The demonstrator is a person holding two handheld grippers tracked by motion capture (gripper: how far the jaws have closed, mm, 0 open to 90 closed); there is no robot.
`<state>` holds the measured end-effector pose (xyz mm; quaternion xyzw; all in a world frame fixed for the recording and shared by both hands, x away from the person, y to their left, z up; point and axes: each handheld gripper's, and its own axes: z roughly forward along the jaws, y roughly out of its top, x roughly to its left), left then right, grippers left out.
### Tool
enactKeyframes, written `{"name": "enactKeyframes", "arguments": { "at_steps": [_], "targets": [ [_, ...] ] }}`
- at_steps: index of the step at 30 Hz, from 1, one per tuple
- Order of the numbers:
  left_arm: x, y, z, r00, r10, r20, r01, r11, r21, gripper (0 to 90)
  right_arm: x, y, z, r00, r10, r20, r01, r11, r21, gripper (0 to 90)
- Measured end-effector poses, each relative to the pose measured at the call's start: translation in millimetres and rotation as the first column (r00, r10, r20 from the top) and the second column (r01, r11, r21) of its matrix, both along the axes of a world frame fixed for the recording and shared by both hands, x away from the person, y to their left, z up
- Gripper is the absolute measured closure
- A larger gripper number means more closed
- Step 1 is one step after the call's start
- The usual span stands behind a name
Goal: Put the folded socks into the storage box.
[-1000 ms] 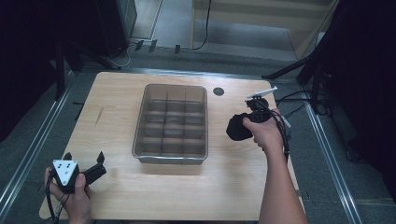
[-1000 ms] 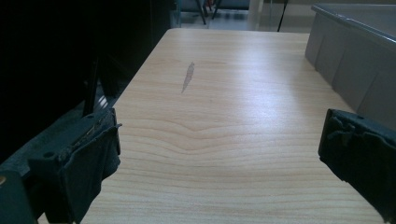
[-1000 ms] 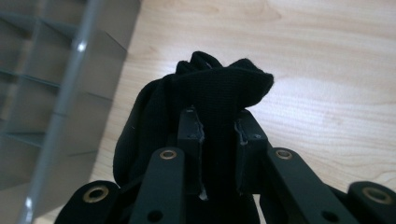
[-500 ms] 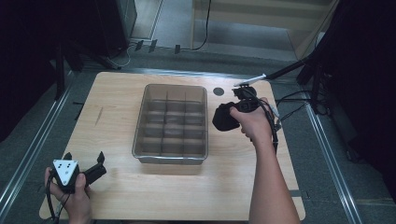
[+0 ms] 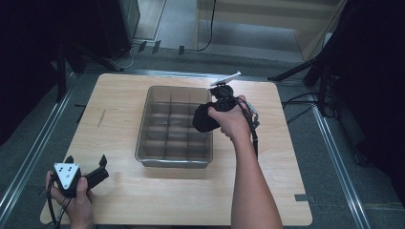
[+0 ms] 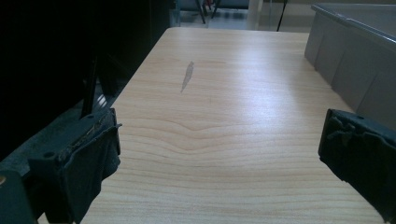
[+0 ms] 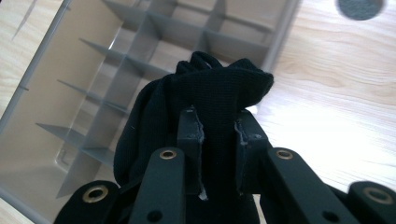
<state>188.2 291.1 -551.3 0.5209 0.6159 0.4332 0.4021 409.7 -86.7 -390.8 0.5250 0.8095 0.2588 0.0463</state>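
Clamping a bunched black cloth [image 7: 205, 98] between its fingers, the right gripper [image 5: 224, 102] hangs over the right rim of the grey divided tray [image 5: 157, 157], with the cloth above the tray's right-hand compartments. No writing or label can be read on the tray or cloth. Well left of the tray's near corner, the left gripper [image 5: 86, 176] sits low at the light wooden bench [image 5: 119, 200], fingers [image 6: 88, 163] spread wide apart around nothing.
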Motion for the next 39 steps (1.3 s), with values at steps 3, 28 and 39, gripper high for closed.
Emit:
{"name": "enactKeyframes", "arguments": {
  "at_steps": [3, 28, 39],
  "targets": [
    [0.0, 0.3, 0.0, 1.0, 0.0, 0.0, 0.0, 1.0, -0.001, 0.0, -0.2, 7.5, -5.9, 0.9999, 0.013, -0.005, -0.012, 1.0, 0.005, 75.6],
    [0.3, 0.6, 0.1, 1.0, -0.007, -0.001, 0.007, 1.0, -0.005, 0.0, -12.3, 5.0, -33.7, 0.9924, 0.123, -0.004, -0.123, 0.992, 0.034, 54.0],
    [0.5, 0.9, -0.1, 0.9999, -0.014, 0.002, 0.014, 0.9999, -0.009, 0.0, -1.7, 15.1, -34.5, 0.9952, 0.063, 0.075, -0.066, 0.997, 0.039, 39.0]
  ]
}}
